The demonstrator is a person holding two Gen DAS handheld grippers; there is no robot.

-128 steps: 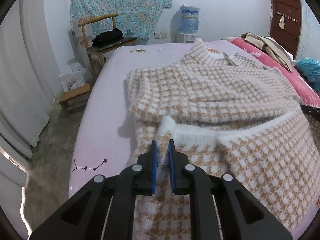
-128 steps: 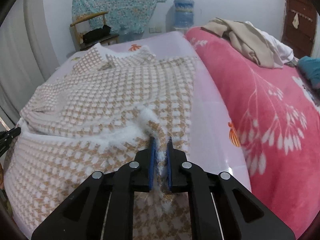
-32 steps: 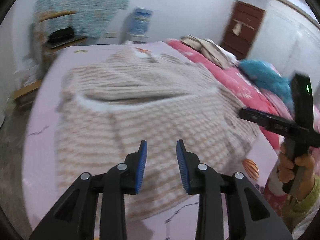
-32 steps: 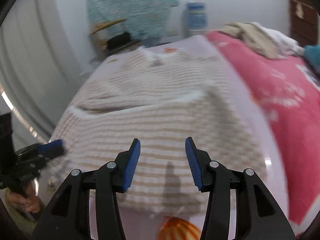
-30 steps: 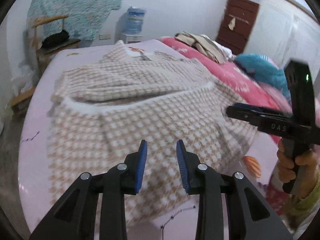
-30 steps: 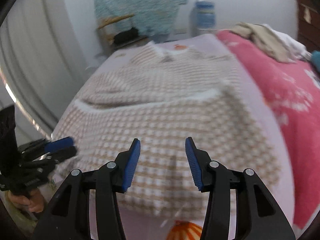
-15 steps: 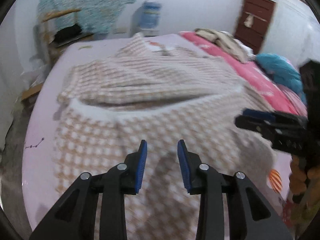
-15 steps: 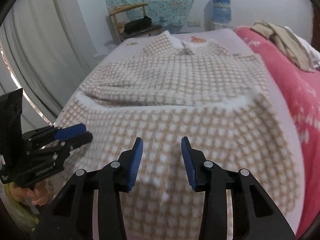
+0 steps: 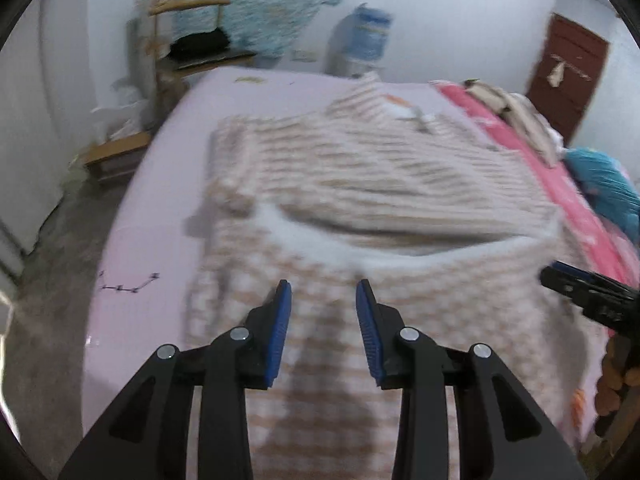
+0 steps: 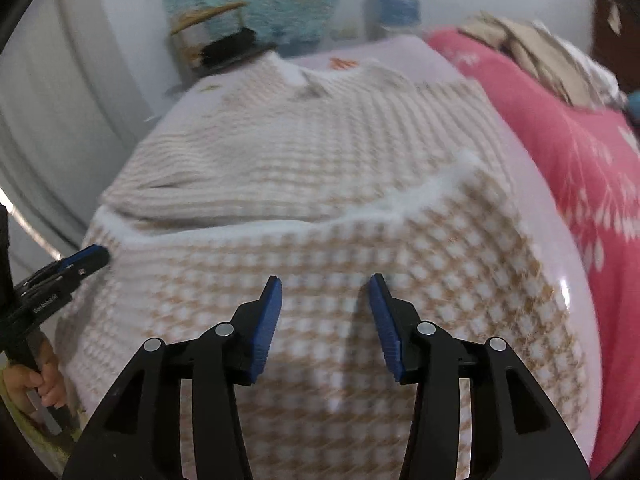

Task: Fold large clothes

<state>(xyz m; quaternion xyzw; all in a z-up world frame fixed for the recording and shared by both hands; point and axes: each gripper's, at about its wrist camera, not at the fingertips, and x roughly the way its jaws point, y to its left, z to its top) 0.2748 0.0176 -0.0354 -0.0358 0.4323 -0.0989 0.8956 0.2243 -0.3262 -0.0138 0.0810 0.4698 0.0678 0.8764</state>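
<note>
A large tan-and-white checked fuzzy sweater [image 9: 400, 184] lies on the pale pink bed [image 9: 160, 184], its lower part folded up over the body with a white fuzzy hem across the middle; it also shows in the right wrist view [image 10: 320, 184]. My left gripper [image 9: 323, 292] is open and empty above the folded part near the front. My right gripper [image 10: 324, 286] is open and empty above the same fold. Each gripper shows at the edge of the other's view, the right one [image 9: 576, 286] and the left one [image 10: 72, 268].
A pink floral blanket [image 10: 580, 160] with a pile of beige clothes [image 10: 532, 56] covers the bed's right side. A wooden chair [image 9: 188, 36] with a black bag, a water bottle [image 9: 368, 40] and a brown door [image 9: 568, 76] stand at the back. Bare floor [image 9: 52, 248] lies left.
Both grippers let go of the hem after laying it over the sweater, opened and drew back. In the last second the left view swung left and both grippers moved closer over the fold.
</note>
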